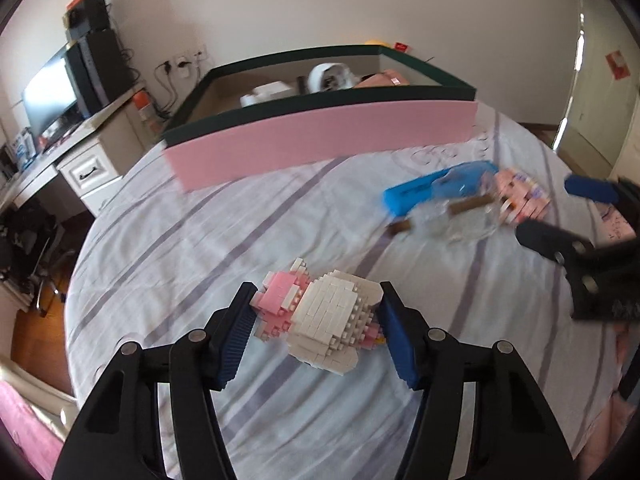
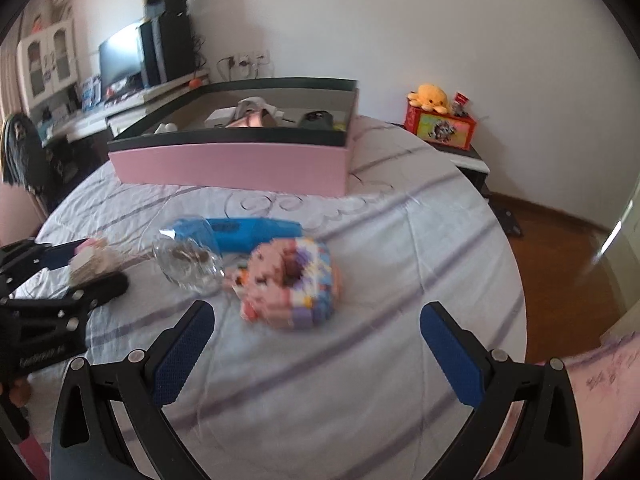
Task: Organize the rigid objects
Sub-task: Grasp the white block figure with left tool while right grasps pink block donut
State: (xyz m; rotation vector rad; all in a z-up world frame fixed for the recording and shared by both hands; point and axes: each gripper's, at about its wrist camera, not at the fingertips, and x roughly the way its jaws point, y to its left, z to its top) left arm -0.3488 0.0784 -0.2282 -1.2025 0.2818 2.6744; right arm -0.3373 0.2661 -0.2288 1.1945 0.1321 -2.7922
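Note:
My left gripper (image 1: pixel 318 316) is shut on a white and pink brick figure (image 1: pixel 320 316), its pads pressing both sides, just above the striped bedsheet. The figure also shows in the right wrist view (image 2: pixel 94 262), held by the left gripper (image 2: pixel 90 264). My right gripper (image 2: pixel 316 336) is open and empty, just short of a pink and purple brick donut figure (image 2: pixel 290 282). It shows open at the right edge of the left wrist view (image 1: pixel 560 208). A clear glass jar (image 2: pixel 188 266) and a blue case (image 2: pixel 248 234) lie beside the donut. A pink box (image 2: pixel 240 168) holds several items.
The bed (image 2: pixel 360 400) drops off at the right to a wooden floor (image 2: pixel 560 272). A desk with a monitor (image 1: pixel 48 92) stands at the left. A side table bears a red box and a yellow plush (image 2: pixel 432 98).

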